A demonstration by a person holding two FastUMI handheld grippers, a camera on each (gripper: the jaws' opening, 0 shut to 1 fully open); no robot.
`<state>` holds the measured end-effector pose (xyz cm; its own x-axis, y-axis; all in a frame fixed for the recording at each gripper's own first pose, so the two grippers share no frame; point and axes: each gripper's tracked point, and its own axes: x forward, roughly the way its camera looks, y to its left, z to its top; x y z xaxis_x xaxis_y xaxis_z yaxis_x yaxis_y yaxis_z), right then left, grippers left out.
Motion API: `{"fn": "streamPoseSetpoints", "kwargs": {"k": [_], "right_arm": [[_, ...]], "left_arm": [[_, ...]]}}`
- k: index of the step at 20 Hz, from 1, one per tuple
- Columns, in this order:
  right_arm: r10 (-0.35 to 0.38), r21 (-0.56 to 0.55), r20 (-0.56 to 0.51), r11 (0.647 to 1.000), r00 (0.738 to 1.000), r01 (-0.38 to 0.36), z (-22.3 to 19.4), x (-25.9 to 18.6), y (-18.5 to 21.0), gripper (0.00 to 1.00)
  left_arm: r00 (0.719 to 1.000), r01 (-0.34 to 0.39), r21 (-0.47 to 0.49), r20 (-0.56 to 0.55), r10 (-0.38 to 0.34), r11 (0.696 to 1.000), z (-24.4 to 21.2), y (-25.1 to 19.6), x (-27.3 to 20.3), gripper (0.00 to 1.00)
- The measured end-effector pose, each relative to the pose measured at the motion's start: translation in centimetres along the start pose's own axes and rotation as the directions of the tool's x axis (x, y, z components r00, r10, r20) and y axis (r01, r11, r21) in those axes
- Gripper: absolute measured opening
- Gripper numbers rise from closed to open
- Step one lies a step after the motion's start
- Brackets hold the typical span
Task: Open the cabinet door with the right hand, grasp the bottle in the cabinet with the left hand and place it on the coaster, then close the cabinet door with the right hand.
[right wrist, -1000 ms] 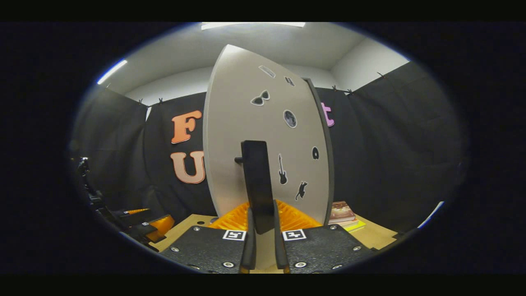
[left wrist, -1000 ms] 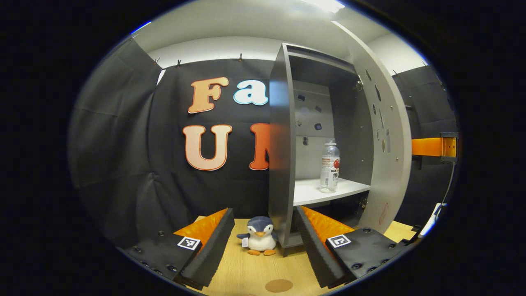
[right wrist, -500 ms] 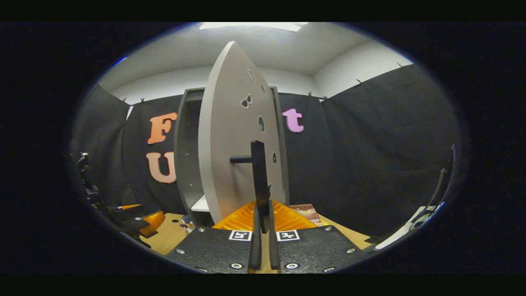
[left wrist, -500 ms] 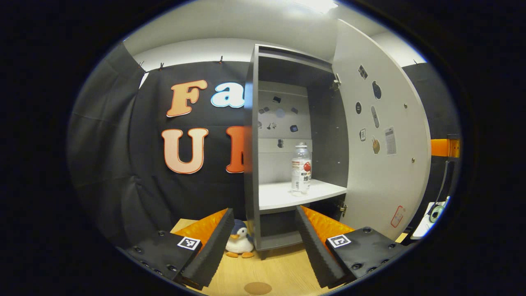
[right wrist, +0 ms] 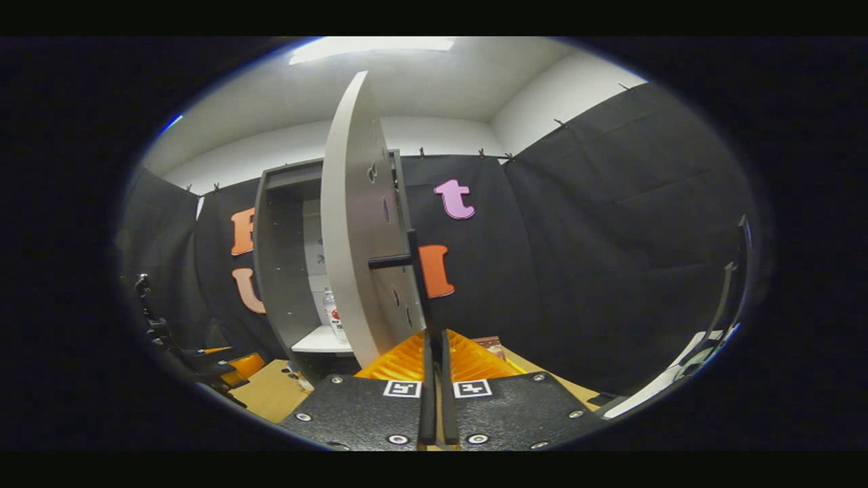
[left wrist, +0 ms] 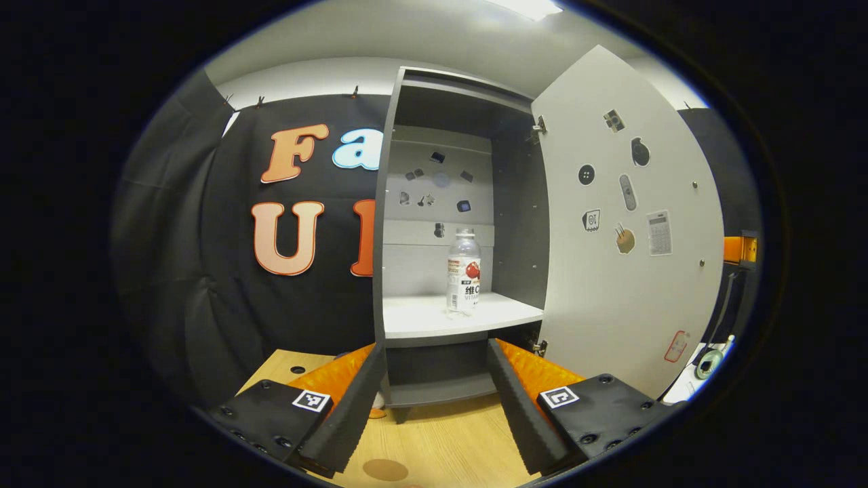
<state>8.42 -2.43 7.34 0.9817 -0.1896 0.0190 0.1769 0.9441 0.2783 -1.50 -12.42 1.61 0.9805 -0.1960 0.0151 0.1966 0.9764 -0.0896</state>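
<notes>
The grey cabinet (left wrist: 444,390) stands open on the wooden table. A clear bottle (left wrist: 464,271) with a white label stands upright on its white shelf (left wrist: 420,318). My left gripper (left wrist: 435,349) is open, in front of and below the shelf, well short of the bottle. A round brown coaster (left wrist: 384,469) lies on the table under this gripper. In the right gripper view the door (right wrist: 352,224) is seen nearly edge-on, and my right gripper (right wrist: 434,339) is shut on its black handle (right wrist: 415,285). The bottle (right wrist: 333,318) shows past the door's edge.
The door's inner face (left wrist: 624,224), dotted with stickers, stands to the right of the opening. A plush toy's foot (left wrist: 377,412) peeks out by the cabinet's left foot. Books (right wrist: 491,344) lie on the table behind the door. The other gripper (right wrist: 224,366) shows at far left.
The door has swung wider open, pulled by my right gripper on the handle. My left gripper has shifted to face the cabinet's opening, so the bottle now sits between its fingers' lines.
</notes>
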Motion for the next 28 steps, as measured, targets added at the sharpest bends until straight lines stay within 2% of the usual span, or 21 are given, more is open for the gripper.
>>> {"fn": "streamPoseSetpoints", "kwargs": {"k": [5, 7, 9, 10, 11, 13, 15, 16, 18, 20, 21, 24, 28], "right_arm": [[0.078, 0.013, -0.007, 0.997, 0.997, -0.078, 0.0, 0.2, 0.0, 0.03], [0.102, 0.015, -0.013, 0.995, 0.995, -0.102, -0.2, 0.3, 0.3, 0.07], [0.118, 0.006, -0.011, 0.993, 0.993, -0.118, -0.1, 0.0, 0.2, 0.06], [0.119, -0.003, -0.008, 0.993, 0.993, -0.119, 0.0, 0.2, -0.1, 0.02], [0.106, -0.007, -0.003, 0.994, 0.994, -0.106, 0.0, 0.1, -0.5, 0.05], [0.076, 0.004, 0.003, 0.997, 0.997, -0.076, -0.1, -0.2, -0.8, 0.18], [0.039, 0.012, -0.008, 0.999, 0.999, -0.038, -0.3, -0.4, -1.1, 0.22], [-0.012, 0.002, -0.006, 1.0, 1.0, 0.012, -0.3, -0.5, -2.1, 0.24], [-0.094, -0.015, 0.003, 0.995, 0.996, 0.094, 0.0, -0.8, -3.6, 0.24], [-0.124, -0.006, 0.01, 0.992, 0.992, 0.124, 0.1, -1.3, -3.6, 0.17], [-0.135, -0.006, 0.017, 0.991, 0.991, 0.135, 0.3, -1.3, -3.8, 0.25], [-0.186, -0.016, 0.019, 0.982, 0.982, 0.186, 0.5, -1.9, -4.4, 0.27], [-0.179, -0.011, 0.034, 0.984, 0.983, 0.179, 0.9, -2.0, -3.2, 0.27]], "left_arm": [[0.998, -0.063, 0.013, 0.011, 0.063, 0.998, 0.3, -0.9, -0.3, 0.96], [0.997, -0.082, 0.019, 0.012, 0.082, 0.996, 0.3, -1.1, -0.5, 0.96], [0.996, -0.089, 0.021, 0.017, 0.089, 0.996, 0.6, -1.1, -0.1, 0.98], [0.996, -0.087, 0.023, 0.021, 0.087, 0.996, 0.8, -1.4, 0.1, 0.97], [0.996, -0.083, 0.028, 0.021, 0.083, 0.996, 0.9, -1.5, 0.4, 0.97], [0.997, -0.069, 0.037, 0.025, 0.068, 0.997, 1.1, -1.9, 1.2, 0.97], [0.998, -0.05, 0.034, 0.027, 0.049, 0.998, 1.4, -2.4, 2.3, 0.97], [0.999, -0.033, 0.033, 0.024, 0.032, 0.999, 1.2, -3.0, 2.9, 0.98], [0.999, -0.006, 0.036, 0.035, 0.005, 0.999, 1.7, -3.9, 3.6, 0.97], [0.999, 0.021, 0.039, 0.029, -0.023, 0.999, 1.5, -4.6, 4.7, 0.96], [0.999, 0.038, 0.038, 0.03, -0.039, 0.999, 1.4, -5.3, 5.4, 0.97], [0.996, 0.073, 0.028, 0.04, -0.074, 0.997, 1.7, -6.1, 7.3, 0.98], [0.992, 0.105, 0.041, 0.06, -0.107, 0.994, 2.6, -6.6, 10.6, 0.98]]}}
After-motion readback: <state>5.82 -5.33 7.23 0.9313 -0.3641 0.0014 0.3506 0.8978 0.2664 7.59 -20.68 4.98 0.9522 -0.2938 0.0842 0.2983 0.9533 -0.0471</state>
